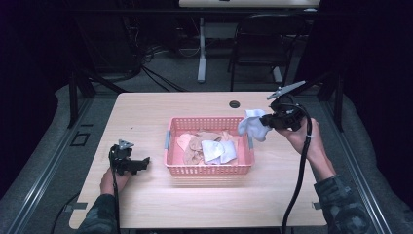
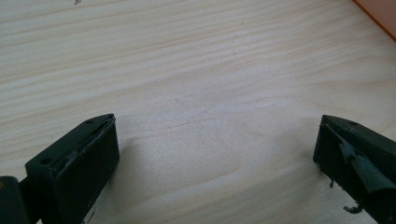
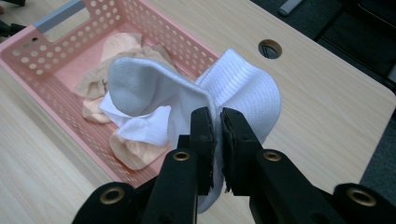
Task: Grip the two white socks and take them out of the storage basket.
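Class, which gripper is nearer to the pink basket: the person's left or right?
Right. The right gripper, shut on a white sock, hangs beside the pink basket at its right rim. The left gripper rests open on the table, apart from the basket's left side.

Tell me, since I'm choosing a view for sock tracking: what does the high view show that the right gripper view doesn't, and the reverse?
High view alone: the left hand-held gripper resting on the table, both forearms, the chair behind.

Right gripper view alone: the jaws pinching the white sock's fabric, seen close, with its ribbed cuff.

Both: the pink basket with beige and white socks inside, the table's round hole, and the white sock held by the right hand-held gripper.
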Demonstrator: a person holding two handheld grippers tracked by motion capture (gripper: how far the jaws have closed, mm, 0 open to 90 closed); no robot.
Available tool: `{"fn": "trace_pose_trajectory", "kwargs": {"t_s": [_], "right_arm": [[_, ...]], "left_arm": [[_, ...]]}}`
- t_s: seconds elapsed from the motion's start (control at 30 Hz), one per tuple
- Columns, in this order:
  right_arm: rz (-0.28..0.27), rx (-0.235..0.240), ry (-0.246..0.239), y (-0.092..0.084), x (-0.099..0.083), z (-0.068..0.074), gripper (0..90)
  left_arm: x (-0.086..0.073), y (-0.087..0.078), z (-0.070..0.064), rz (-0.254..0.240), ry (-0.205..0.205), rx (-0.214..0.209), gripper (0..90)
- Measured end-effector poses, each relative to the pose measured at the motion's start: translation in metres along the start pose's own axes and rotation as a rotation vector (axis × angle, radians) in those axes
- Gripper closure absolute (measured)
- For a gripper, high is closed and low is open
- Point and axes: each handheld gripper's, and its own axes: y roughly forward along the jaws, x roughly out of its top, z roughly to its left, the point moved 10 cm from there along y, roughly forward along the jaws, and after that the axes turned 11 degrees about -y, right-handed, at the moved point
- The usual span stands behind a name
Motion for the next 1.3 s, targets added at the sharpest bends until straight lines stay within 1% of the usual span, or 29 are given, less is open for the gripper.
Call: {"fn": "trace_pose_trajectory", "kwargs": {"t_s": [0.03, 0.13, 0.2, 0.23, 0.27, 0.37, 0.43, 0.47, 0.53, 0.63, 0.67, 0.7, 0.73, 0.77, 0.8, 0.83, 0.87, 0.9, 1.0, 1.13, 1.17, 1.23, 1.3], "right_arm": [[0.000, 0.000, 0.000, 0.000, 0.000, 0.000, 83.3], [0.014, -0.017, 0.013, -0.002, -0.011, -0.009, 83.3], [0.017, -0.020, 0.019, -0.002, -0.014, -0.011, 83.3], [0.029, -0.030, 0.027, -0.001, -0.020, -0.015, 83.3], [0.029, -0.030, 0.027, -0.001, -0.020, -0.015, 83.3], [0.043, -0.031, 0.053, 0.002, -0.033, -0.021, 83.3], [0.046, -0.034, 0.058, 0.004, -0.036, -0.023, 83.3], [0.052, -0.038, 0.070, 0.008, -0.043, -0.025, 83.3], [0.055, -0.040, 0.078, 0.009, -0.045, -0.026, 83.3], [0.071, -0.045, 0.094, 0.018, -0.057, -0.029, 83.2], [0.092, -0.045, 0.110, 0.025, -0.067, -0.031, 83.3], [0.092, -0.045, 0.110, 0.025, -0.067, -0.031, 83.3], [0.109, -0.043, 0.120, 0.033, -0.076, -0.033, 83.3], [0.109, -0.043, 0.120, 0.033, -0.076, -0.033, 83.3], [0.127, -0.037, 0.134, 0.038, -0.083, -0.033, 83.3], [0.125, -0.036, 0.142, 0.041, -0.086, -0.034, 83.3], [0.136, -0.039, 0.142, 0.044, -0.090, -0.035, 83.3], [0.136, -0.039, 0.142, 0.044, -0.090, -0.035, 83.3], [0.154, -0.036, 0.167, 0.051, -0.099, -0.038, 83.3], [0.167, -0.049, 0.186, 0.055, -0.108, -0.044, 83.3], [0.179, -0.041, 0.192, 0.058, -0.112, -0.045, 83.3], [0.185, -0.048, 0.197, 0.059, -0.115, -0.046, 83.2], [0.191, -0.043, 0.205, 0.062, -0.118, -0.047, 83.2]], "left_arm": [[0.000, 0.000, 0.000, 0.000, 0.000, 0.000, 0.0], [0.000, 0.000, 0.000, 0.000, 0.000, 0.000, 0.0], [0.000, 0.000, 0.000, 0.000, 0.000, 0.000, 0.0], [0.000, 0.000, 0.000, 0.000, 0.000, 0.000, 0.0], [0.000, 0.000, 0.000, 0.001, 0.002, 0.002, 0.0], [0.000, 0.000, 0.000, 0.000, 0.000, 0.000, 0.0], [0.000, 0.000, 0.000, -0.001, 0.000, 0.002, 0.0], [0.000, 0.000, 0.000, 0.000, 0.000, 0.000, 0.0], [0.000, 0.000, 0.000, 0.000, 0.000, 0.000, 0.0], [0.000, 0.000, 0.000, 0.000, 0.000, 0.000, 0.0], [0.000, 0.000, 0.000, 0.000, 0.000, 0.000, 0.0], [0.000, 0.000, 0.000, 0.000, 0.000, 0.000, 0.0], [0.000, 0.000, 0.000, 0.000, 0.000, 0.000, 0.0], [0.000, 0.000, 0.000, 0.000, 0.000, 0.000, 0.0], [0.000, 0.000, 0.000, 0.000, 0.000, 0.000, 0.0], [0.000, 0.000, 0.000, -0.002, -0.001, 0.002, 0.0], [0.000, 0.000, 0.000, 0.000, 0.000, 0.000, 0.0], [0.000, 0.000, 0.000, 0.000, 0.000, 0.000, 0.0], [0.000, 0.000, 0.000, 0.002, 0.002, 0.001, 0.0], [0.000, 0.000, 0.000, 0.000, -0.001, 0.000, 0.0], [0.000, 0.000, 0.000, 0.000, 0.000, 0.001, 0.0], [0.000, 0.000, 0.000, 0.000, 0.000, 0.000, 0.0], [0.000, 0.000, 0.000, -0.001, 0.000, 0.001, 0.0]]}}
